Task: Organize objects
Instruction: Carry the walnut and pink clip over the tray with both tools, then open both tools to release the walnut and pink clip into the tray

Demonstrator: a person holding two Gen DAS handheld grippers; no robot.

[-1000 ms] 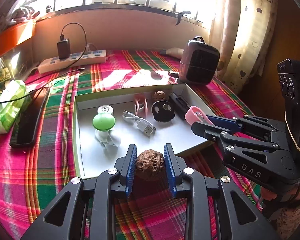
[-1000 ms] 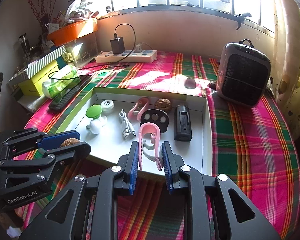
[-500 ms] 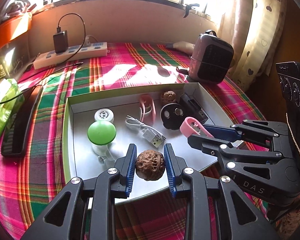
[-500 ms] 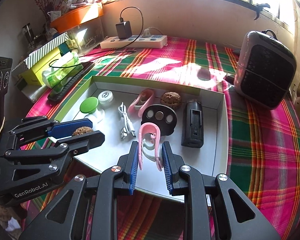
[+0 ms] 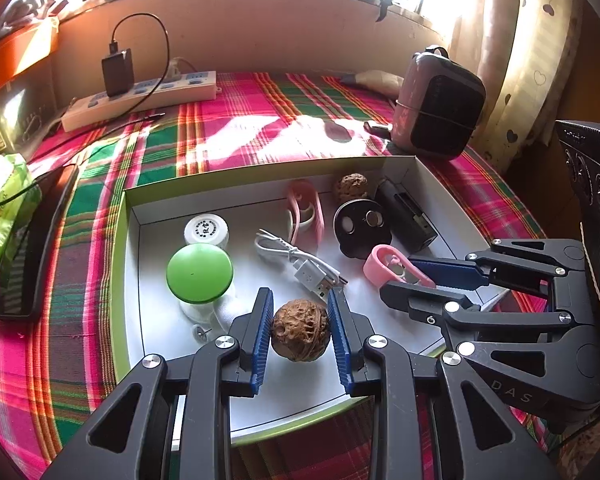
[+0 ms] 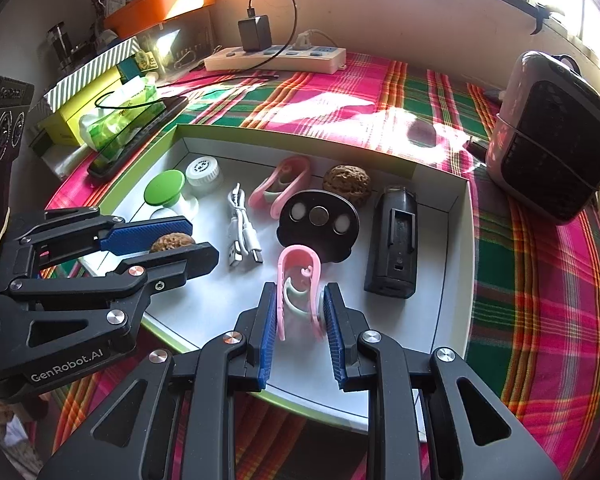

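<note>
My left gripper [image 5: 300, 332] is shut on a brown walnut [image 5: 300, 335], held over the near part of a shallow white box [image 5: 412, 168] with a green rim. The same gripper [image 6: 176, 240] and walnut [image 6: 171, 242] show at the left of the right wrist view. My right gripper [image 6: 300, 312] is shut on a pink clip [image 6: 298, 280] over the box's near edge; that clip [image 5: 384, 266] also appears in the left wrist view. Inside the box lie a second walnut [image 6: 346, 182], another pink clip [image 6: 280, 184], a black disc [image 6: 318, 222], a black holder [image 6: 392, 244], a white USB cable [image 6: 242, 232], a green-capped object [image 5: 200, 272] and a white cap [image 5: 206, 230].
A plaid cloth [image 6: 540, 280] covers the table. A small heater [image 6: 552, 136] stands at the right, a power strip [image 6: 276, 58] with a charger at the back. A dark phone [image 5: 32, 240], a tissue pack [image 5: 0, 216] and stacked boxes [image 6: 84, 88] sit at the left.
Both grippers have moved forward and down over the box, each still gripping its object. The box now looks larger and nearer in both views.
</note>
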